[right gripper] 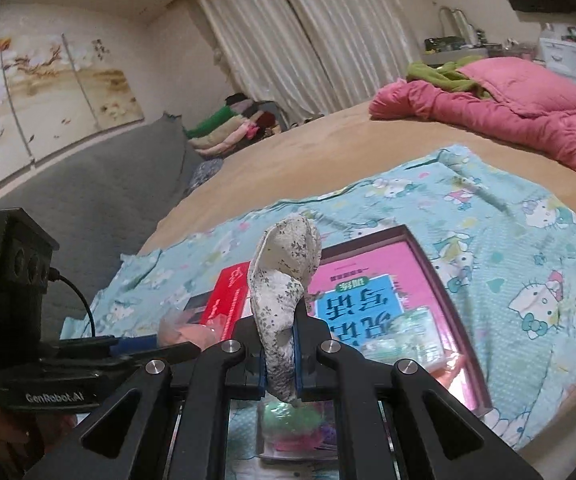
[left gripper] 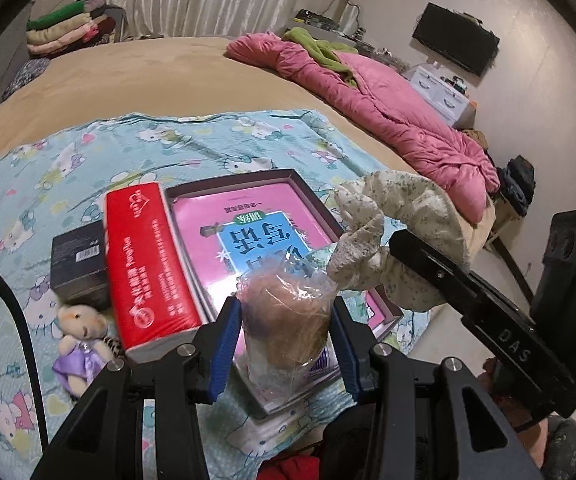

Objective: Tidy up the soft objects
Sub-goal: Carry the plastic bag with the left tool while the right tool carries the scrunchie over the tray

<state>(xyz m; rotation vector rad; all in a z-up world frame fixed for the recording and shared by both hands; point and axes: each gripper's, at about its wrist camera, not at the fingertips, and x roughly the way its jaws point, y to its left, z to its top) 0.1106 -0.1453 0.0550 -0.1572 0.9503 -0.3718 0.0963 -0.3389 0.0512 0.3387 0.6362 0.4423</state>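
Your left gripper (left gripper: pixel 284 316) clamped the bagged ball (left gripper: pixel 288 312) and your right gripper (right gripper: pixel 280 364) pinched the floral cloth (right gripper: pixel 284 288) above the tray (left gripper: pixel 248 178); you needed both held firm until over it.

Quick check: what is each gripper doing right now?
Left gripper: shut on a plastic-wrapped brown bundle.
Right gripper: shut on a floral cloth.

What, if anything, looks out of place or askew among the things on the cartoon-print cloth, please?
The red tissue pack sits askew: it rests tilted on the rim of the open box, half in, half out. A small plush doll lies tipped on the cloth beside a black box. Nothing looks spilled or damaged.
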